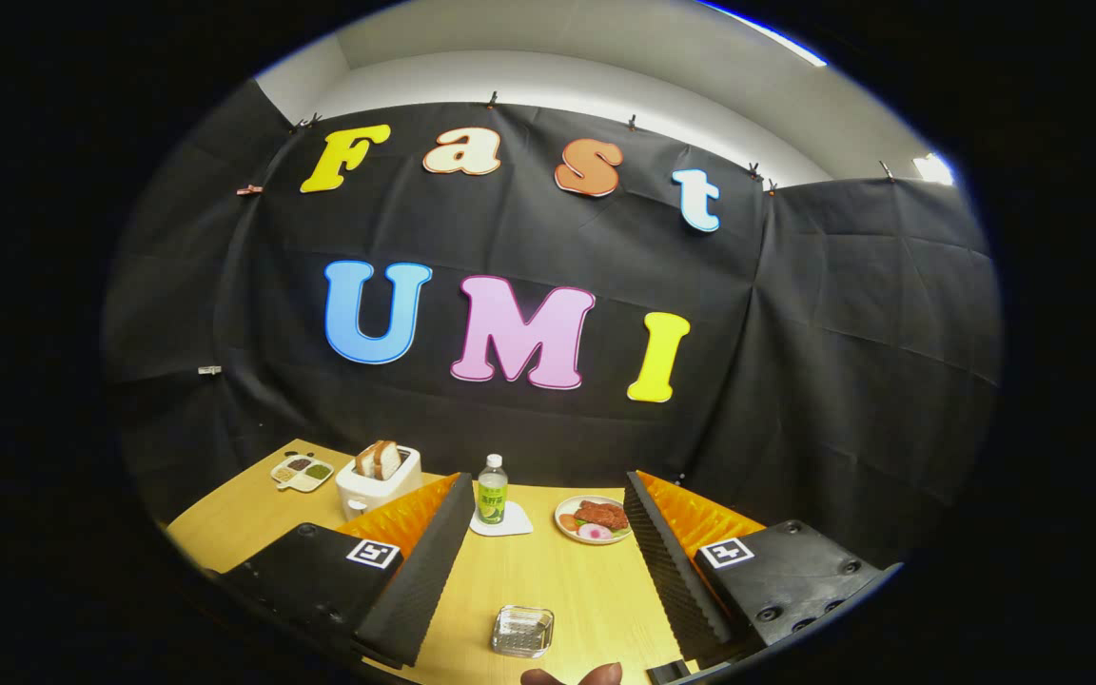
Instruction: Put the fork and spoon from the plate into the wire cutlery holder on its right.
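Gripper (548,561): released, fingers wide apart, nothing held.
Wire cutlery holder (522,631): on bench (567,580), near edge, between the fingers.
Far edge: plate of food (593,518), bottle (492,489), toaster (377,479).

Wooden table (596,590), toaster (377,483), bottle (492,489), food plate (593,519), glass dish (522,631)

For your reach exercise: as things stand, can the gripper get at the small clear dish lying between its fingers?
Probably yes: the gripper is open, and the clear dish lies on bare table between the fingers, nothing blocking it.
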`<state>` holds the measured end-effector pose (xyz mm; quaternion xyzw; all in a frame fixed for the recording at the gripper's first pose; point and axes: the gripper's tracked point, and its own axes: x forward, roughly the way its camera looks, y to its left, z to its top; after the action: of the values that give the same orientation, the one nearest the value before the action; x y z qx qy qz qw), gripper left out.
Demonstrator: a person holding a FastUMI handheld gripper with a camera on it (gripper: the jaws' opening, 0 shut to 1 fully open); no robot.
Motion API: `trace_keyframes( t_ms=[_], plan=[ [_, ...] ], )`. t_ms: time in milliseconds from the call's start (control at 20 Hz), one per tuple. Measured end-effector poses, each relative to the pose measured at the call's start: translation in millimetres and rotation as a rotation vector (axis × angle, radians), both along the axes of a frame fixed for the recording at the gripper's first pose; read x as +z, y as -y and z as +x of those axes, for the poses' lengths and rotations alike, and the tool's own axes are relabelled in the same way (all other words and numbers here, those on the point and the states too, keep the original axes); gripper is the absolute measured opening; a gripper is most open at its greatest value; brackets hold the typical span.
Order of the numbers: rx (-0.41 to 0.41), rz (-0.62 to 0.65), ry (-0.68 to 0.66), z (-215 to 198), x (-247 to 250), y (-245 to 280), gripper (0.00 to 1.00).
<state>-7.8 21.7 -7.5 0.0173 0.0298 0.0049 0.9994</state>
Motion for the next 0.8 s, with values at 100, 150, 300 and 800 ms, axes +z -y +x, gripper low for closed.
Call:
trace_keyframes(
  t_ms=[100, 150, 300, 800],
  plan=[
    [0.043, 0.002, -0.017, -2.6, -1.6, -21.0, 0.98],
    [0.07, 0.008, -0.029, -4.3, -3.8, -33.6, 0.98],
    [0.169, 0.058, -0.118, -10.3, -23.5, -77.5, 0.98],
    [0.437, 0.171, -0.729, -50.2, -150.5, -208.1, 0.98]
  ],
)
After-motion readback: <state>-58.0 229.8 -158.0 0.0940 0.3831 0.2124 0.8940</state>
